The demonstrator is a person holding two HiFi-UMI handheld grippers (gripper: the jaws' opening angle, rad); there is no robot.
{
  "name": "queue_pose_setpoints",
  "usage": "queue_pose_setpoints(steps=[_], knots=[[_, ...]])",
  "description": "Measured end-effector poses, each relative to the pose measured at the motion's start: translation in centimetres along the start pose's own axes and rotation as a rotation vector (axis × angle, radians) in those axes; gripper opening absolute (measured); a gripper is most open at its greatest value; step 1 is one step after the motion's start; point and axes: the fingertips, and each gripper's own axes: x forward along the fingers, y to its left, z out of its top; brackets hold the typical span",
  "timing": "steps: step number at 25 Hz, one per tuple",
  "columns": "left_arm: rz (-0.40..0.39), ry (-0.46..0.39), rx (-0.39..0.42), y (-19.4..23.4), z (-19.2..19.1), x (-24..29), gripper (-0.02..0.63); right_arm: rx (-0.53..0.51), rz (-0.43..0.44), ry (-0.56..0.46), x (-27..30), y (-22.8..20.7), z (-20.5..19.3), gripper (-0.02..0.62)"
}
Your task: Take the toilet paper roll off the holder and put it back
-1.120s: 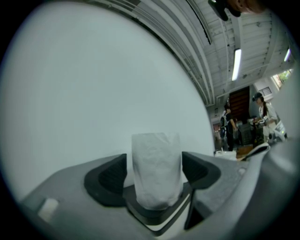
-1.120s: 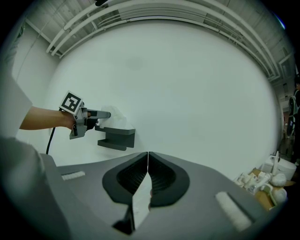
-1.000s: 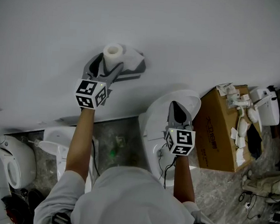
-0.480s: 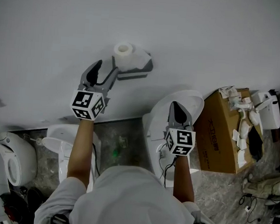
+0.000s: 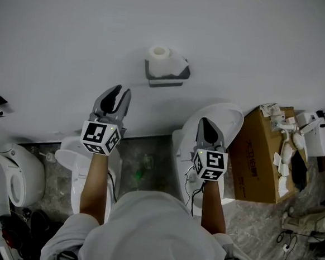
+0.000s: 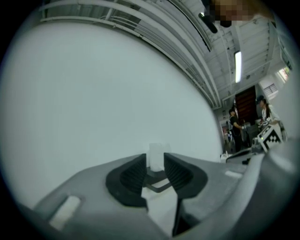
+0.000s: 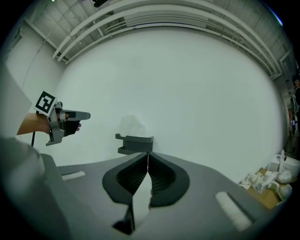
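Observation:
A white toilet paper roll (image 5: 160,56) stands upright on the grey wall holder (image 5: 168,76). My left gripper (image 5: 116,96) hangs below and left of the holder, well apart from it. Its jaws are closing with nothing between them. In the left gripper view the roll (image 6: 156,156) and the holder (image 6: 158,181) show far off through the narrow gap of the left gripper (image 6: 154,169). My right gripper (image 5: 206,128) is shut and empty, low to the right of the holder. The right gripper view shows the roll (image 7: 132,126) on the holder (image 7: 135,143) beyond the closed right gripper (image 7: 148,161).
The white wall (image 5: 242,43) fills the upper view. A white toilet (image 5: 230,118) lies under the right gripper, and another toilet (image 5: 73,159) is below the left. A cardboard box (image 5: 258,156) with loose parts stands at the right. People (image 6: 234,126) stand far off.
My left gripper was round the roll at the holder; it has drawn back down and left, and its jaws have narrowed. The roll stays on the holder. The right gripper has barely moved.

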Motion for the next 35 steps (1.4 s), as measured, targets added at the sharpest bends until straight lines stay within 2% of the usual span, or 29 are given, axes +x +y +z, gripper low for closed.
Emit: queue_pose_setpoints(steps=[8, 15, 21, 35], knots=[[0.011, 0.031, -0.016, 0.0, -1.1, -4.7, 0.054, 0.010, 0.016, -0.010, -1.8, 2.7, 0.0, 0.005], [0.051, 0.038, -0.048, 0.2, -1.7, -7.8, 0.003, 0.030, 0.019, -0.002, -3.0, 3.5, -0.6, 0.005], [0.060, 0.066, -0.054, 0.2, -2.6, -8.7, 0.000, 0.030, 0.022, -0.001, -3.5, 3.5, -0.7, 0.005], [0.063, 0.060, -0.054, -0.1, -2.4, -8.9, 0.000, 0.024, 0.045, 0.001, -3.6, 3.9, -0.5, 0.005]])
